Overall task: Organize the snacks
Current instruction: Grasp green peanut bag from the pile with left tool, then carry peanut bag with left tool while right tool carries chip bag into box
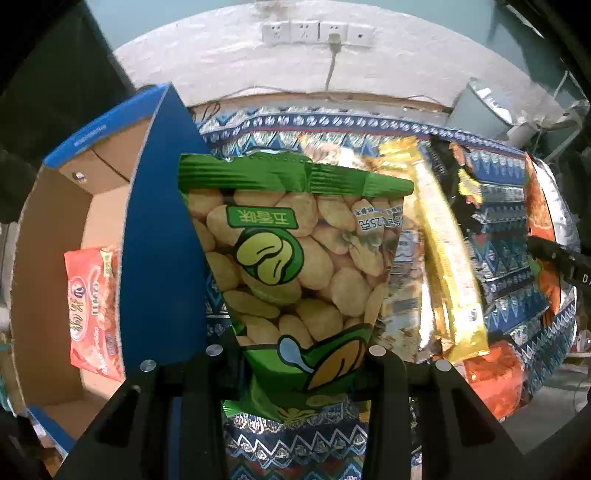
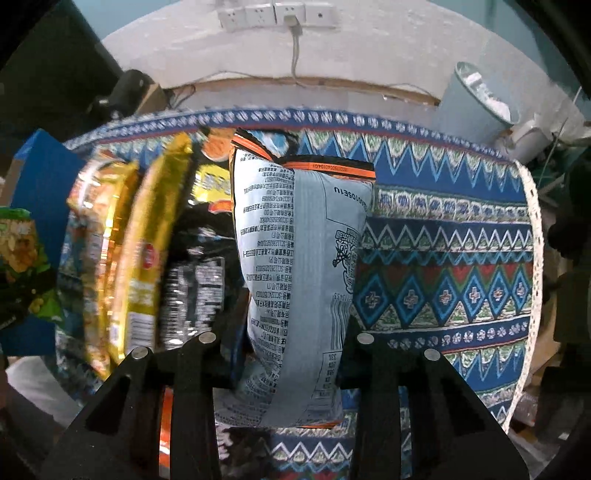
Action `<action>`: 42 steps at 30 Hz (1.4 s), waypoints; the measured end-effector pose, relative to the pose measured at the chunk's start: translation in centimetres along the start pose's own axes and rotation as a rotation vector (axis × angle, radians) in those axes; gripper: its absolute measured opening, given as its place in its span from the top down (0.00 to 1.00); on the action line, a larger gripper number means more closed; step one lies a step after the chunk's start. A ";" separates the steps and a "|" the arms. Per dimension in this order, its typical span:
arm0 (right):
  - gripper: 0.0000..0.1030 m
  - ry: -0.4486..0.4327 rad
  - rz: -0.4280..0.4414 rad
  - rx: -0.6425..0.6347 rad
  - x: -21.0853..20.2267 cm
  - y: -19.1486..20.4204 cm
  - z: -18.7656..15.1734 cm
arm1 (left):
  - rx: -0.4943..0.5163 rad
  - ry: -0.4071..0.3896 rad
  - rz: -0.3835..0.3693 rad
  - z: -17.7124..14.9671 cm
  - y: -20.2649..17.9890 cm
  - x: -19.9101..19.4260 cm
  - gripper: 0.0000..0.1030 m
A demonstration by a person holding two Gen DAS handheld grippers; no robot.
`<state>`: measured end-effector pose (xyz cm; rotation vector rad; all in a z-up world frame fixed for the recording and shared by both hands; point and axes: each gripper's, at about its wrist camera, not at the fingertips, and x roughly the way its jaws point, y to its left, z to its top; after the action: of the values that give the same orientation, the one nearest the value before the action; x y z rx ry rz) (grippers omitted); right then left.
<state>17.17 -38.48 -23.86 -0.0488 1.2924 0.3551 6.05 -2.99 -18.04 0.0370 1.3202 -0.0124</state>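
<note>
My left gripper (image 1: 301,363) is shut on the bottom of a green bean snack bag (image 1: 291,251), which hangs lifted above the patterned tablecloth (image 1: 295,446). To its left stands an open blue cardboard box (image 1: 162,236) with a red snack packet (image 1: 94,310) inside. In the right wrist view my right gripper (image 2: 286,354) is shut on a pale blue snack bag (image 2: 295,273) with an orange top seam, raised off the cloth. The green bag (image 2: 22,258) shows at that view's left edge.
Several snack packs lie on the tablecloth (image 2: 443,258): a gold pack (image 1: 450,258), orange packs (image 1: 491,380), gold packs (image 2: 144,251) and a black pack (image 2: 195,288). A grey bin (image 2: 469,107) stands at the back right below a white wall with sockets (image 1: 314,31).
</note>
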 end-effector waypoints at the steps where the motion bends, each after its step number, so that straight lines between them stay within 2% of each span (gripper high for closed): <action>1: 0.67 -0.013 0.003 -0.008 -0.6 0.3 0.0 | 0.006 -0.010 0.002 -0.1 -0.3 -0.5 0.64; 6: 0.67 -0.066 0.027 -0.043 -2.3 2.6 1.1 | 0.051 -0.068 0.012 -0.2 -1.3 -2.6 0.64; 15: 0.67 -0.157 0.050 -0.123 -6.3 6.5 1.6 | 0.101 -0.174 0.023 -0.3 -0.9 -6.3 0.64; 29: 0.67 -0.221 0.138 -0.220 -8.9 12.9 3.1 | 0.081 -0.259 0.030 -1.1 2.3 -9.9 0.64; 36: 0.67 -0.231 0.185 -0.279 -9.4 17.1 3.9 | 0.039 -0.280 0.019 -1.6 4.7 -11.3 0.64; 42: 0.67 -0.227 0.214 -0.331 -9.2 20.8 4.4 | -0.002 -0.305 0.040 -2.0 7.4 -12.1 0.64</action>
<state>13.27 -19.94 -10.55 -0.1467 1.0066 0.7352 1.33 4.31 -6.69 0.0573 1.0148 0.0164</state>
